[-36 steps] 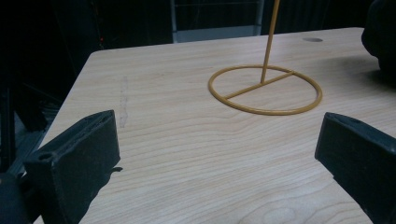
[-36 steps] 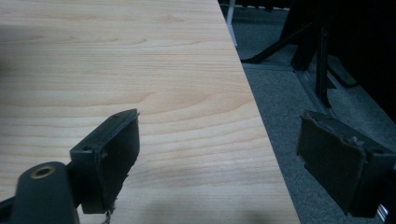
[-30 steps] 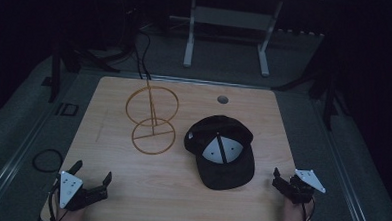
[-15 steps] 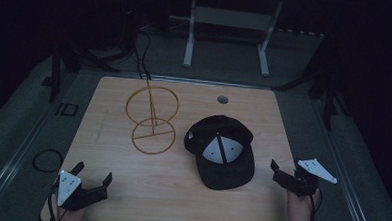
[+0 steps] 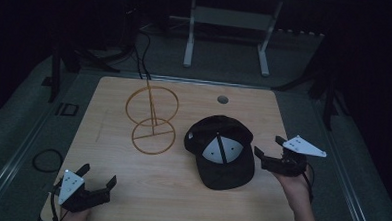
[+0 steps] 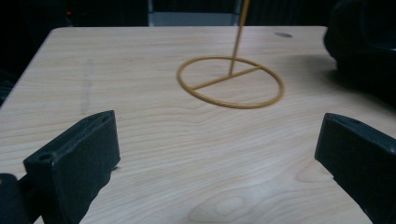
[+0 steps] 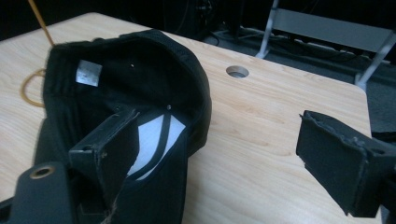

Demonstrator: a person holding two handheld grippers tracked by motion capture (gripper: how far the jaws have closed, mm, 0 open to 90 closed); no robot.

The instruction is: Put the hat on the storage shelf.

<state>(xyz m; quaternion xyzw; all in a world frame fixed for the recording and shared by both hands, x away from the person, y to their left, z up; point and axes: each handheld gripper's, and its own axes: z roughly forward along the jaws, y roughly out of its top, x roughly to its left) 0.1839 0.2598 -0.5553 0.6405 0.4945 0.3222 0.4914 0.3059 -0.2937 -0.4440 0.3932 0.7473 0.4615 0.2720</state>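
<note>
- left gripper (image 5: 99,187) sits at the near left table (image 5: 180,200) edge, jaws spread, holding nothing.
- right gripper (image 5: 266,154), jaws spread, is just beside the cap's (image 5: 223,151) right edge; the cap lies upside down, centre-right.
- to grip well, i'd slip one jaw inside the rim, then close.
- the right gripper view shows a silver label (image 7: 89,73) inside the cap.
- the high view shows the stand's (image 5: 152,121) upper ring.

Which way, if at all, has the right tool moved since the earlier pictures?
Yes. The right tool has moved forward along the table's right edge, now beside the black cap.
</note>
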